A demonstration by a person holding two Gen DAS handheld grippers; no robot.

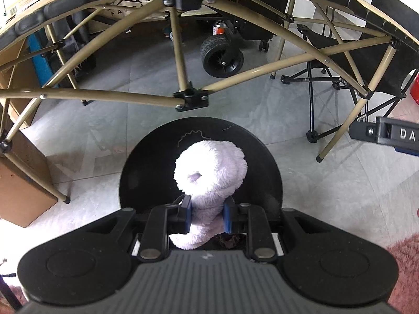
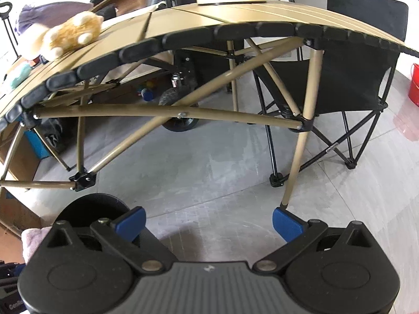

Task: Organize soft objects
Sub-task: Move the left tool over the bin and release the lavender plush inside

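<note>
The folding counter, tan slats on a braced tube frame, rises beyond and above the round black bin, which sits on the grey tiled floor. A fuzzy orange plush lies on the counter, up and left of the bin. The left hand-held gripper is clamped on a fluffy lilac toy, its long body pointing down into the bin's mouth directly beneath, so this hand is nearer. The right hand-held gripper stands wide apart and empty, to the right of the bin
</note>
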